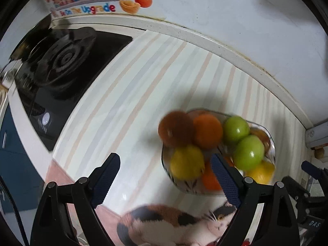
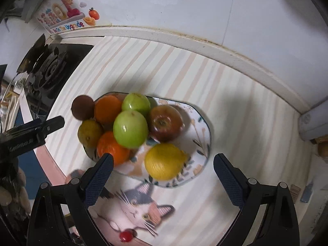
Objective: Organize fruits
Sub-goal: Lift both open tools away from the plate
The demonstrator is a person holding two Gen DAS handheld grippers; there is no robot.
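patterned plate (image 2: 202,121) on striped counter (image 2: 235,106) holds two green apples (image 2: 130,128), red apple (image 2: 166,122), oranges (image 2: 108,109), lemon (image 2: 165,161) with its tip pointing right; brown fruit (image 2: 82,107) sits at the plate's left rim. left gripper (image 1: 166,177) and right gripper (image 2: 164,173) both released, empty, above the plate. red apple is clear only in the right wrist view; stove burner (image 1: 61,61) is larger in the left.

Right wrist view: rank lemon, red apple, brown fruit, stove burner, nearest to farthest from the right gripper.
From the right gripper, jaws open and empty:
1. Lemon, on the plate's near side, right between the fingertips.
2. Red apple, mid-plate, just beyond the lemon.
3. Brown fruit, at the plate's far left edge.
4. Stove burner, far left, off the plate.
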